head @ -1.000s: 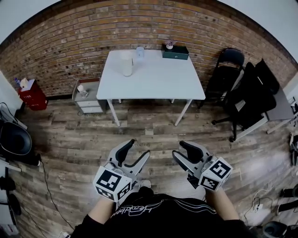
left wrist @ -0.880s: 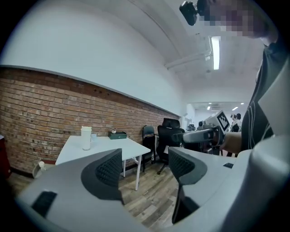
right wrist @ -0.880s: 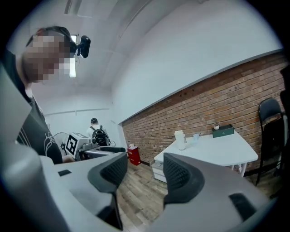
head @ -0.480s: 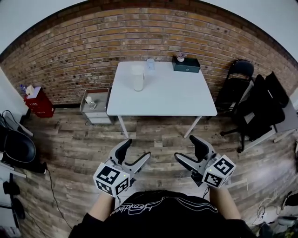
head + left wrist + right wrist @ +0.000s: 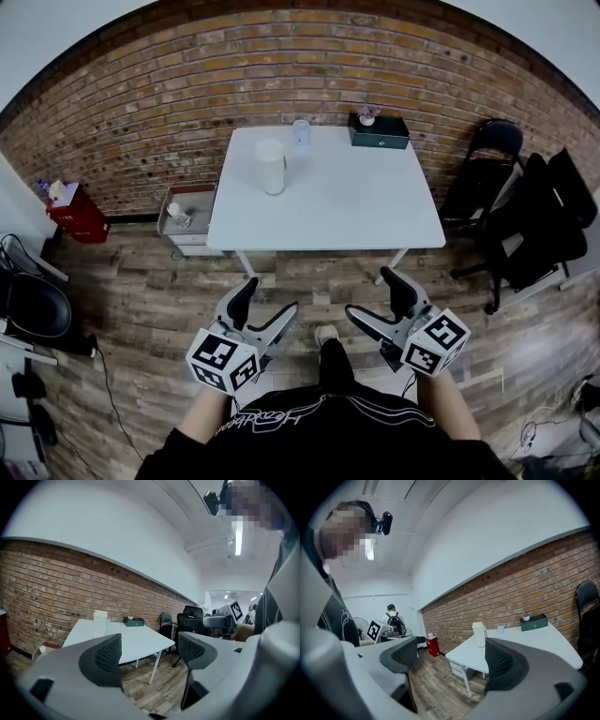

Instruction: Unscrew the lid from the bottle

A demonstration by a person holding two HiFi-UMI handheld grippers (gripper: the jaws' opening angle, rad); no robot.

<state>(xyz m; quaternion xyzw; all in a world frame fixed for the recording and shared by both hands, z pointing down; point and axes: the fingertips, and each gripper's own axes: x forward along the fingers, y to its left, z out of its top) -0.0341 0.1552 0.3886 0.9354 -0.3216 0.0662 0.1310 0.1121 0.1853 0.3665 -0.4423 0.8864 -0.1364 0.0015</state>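
Observation:
A tall white bottle (image 5: pixel 271 167) with its lid on stands upright on the white table (image 5: pixel 328 211), near the back left. It also shows far off as the bottle (image 5: pixel 100 620) and the bottle (image 5: pixel 478 634). My left gripper (image 5: pixel 269 300) and right gripper (image 5: pixel 373 297) hover side by side over the wooden floor, well short of the table. Both are open, their jaws have just been opening, and nothing lies between them. From its own camera the left gripper (image 5: pixel 147 653) frames the table edge; the right gripper (image 5: pixel 452 658) frames floor and a table leg.
A small clear cup (image 5: pixel 301 132) and a dark green box (image 5: pixel 379 132) sit at the table's back. A grey drawer unit (image 5: pixel 187 217) stands left of it, a red bin (image 5: pixel 67 211) further left, black chairs (image 5: pixel 487 159) to the right. A brick wall runs behind.
The table has drawn closer and lower in the head view as the person walks toward it. Both grippers' jaws stand wider apart. A shoe now shows between the grippers.

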